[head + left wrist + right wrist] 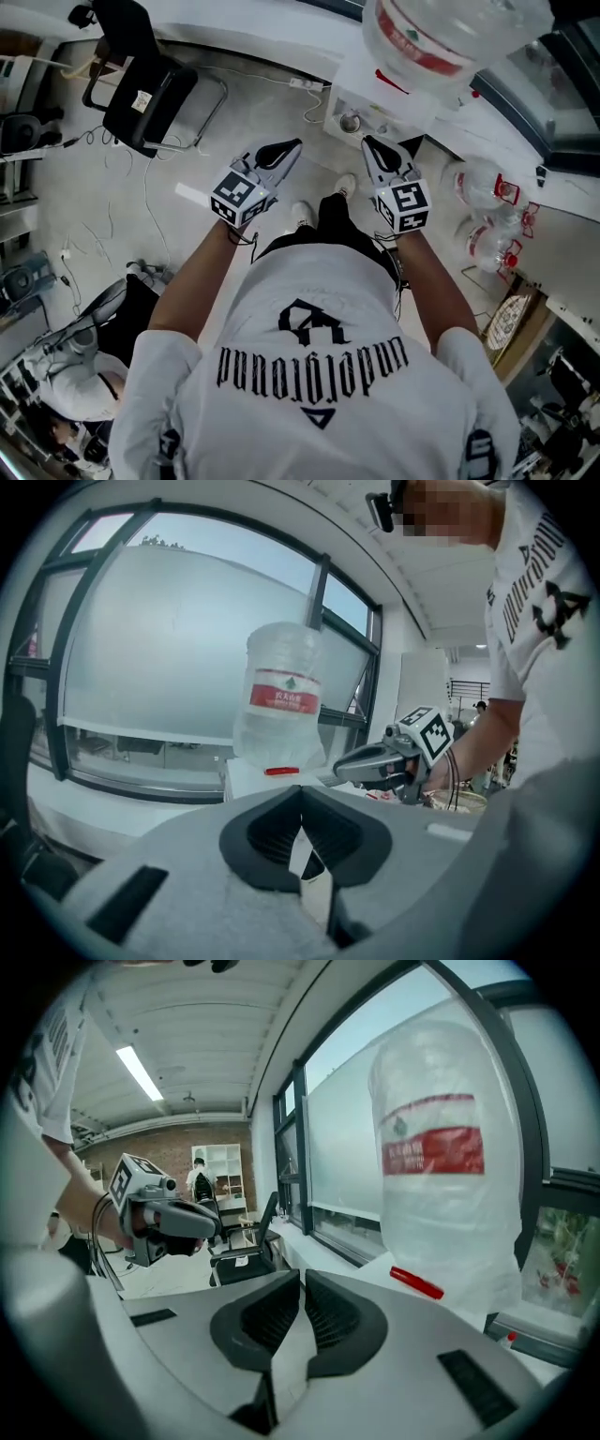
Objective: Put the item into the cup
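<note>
Left tool (281,152), right tool (377,150) — jug (441,37) ahead

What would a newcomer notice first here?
A big water jug with a red label stands upended on a white dispenser by the window, straight ahead of the person. The left gripper and right gripper are held out side by side toward it, jaws together on nothing. More water jugs lie at the right.

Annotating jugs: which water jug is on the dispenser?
The red-labelled jug, neck down atop the white dispenser; the other two jugs sit on the floor, right.
</note>
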{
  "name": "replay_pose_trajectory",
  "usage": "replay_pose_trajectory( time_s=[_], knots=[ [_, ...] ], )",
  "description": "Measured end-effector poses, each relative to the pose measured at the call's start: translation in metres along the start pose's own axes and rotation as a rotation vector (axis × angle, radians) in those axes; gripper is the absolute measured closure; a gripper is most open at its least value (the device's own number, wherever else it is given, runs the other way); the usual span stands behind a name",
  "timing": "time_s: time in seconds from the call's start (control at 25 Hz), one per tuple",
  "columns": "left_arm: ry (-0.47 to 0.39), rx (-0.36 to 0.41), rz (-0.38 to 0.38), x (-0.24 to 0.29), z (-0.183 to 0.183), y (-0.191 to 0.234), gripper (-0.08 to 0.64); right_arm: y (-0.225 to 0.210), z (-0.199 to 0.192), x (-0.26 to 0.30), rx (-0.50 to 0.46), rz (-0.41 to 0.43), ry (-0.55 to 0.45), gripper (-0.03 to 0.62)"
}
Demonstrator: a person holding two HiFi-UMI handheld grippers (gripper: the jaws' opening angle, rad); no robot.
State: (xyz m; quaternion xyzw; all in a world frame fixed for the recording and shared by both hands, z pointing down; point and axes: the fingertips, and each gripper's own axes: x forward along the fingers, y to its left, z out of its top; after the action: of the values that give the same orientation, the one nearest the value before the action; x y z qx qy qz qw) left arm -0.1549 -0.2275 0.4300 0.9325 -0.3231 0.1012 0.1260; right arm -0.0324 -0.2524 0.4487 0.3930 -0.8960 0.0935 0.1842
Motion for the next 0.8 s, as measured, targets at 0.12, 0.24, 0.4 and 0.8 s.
replay_pose_trajectory(
  time_s=[0.12, 0.24, 0.4, 0.8],
  knots=[
    [-0.023, 0.018, 0.002, -0.023, 0.019, -0.012, 0.545, 0.016, 0.024, -0.024, -0.017, 0.013, -0.033, 0.566],
    [-0.059, 0.035, 0.008, -0.045, 0.042, -0.019, 0.545, 0.032, 0.047, -0.042, -0.026, 0.028, -0.066, 0.568],
    [-0.121, 0.044, 0.036, -0.074, 0.072, -0.025, 0.545, 0.053, 0.075, -0.063, -0.033, 0.041, -0.111, 0.569],
    [-0.221, 0.055, 0.065, -0.127, 0.114, -0.034, 0.545, 0.082, 0.121, -0.086, -0.068, 0.024, -0.193, 0.571]
  ],
)
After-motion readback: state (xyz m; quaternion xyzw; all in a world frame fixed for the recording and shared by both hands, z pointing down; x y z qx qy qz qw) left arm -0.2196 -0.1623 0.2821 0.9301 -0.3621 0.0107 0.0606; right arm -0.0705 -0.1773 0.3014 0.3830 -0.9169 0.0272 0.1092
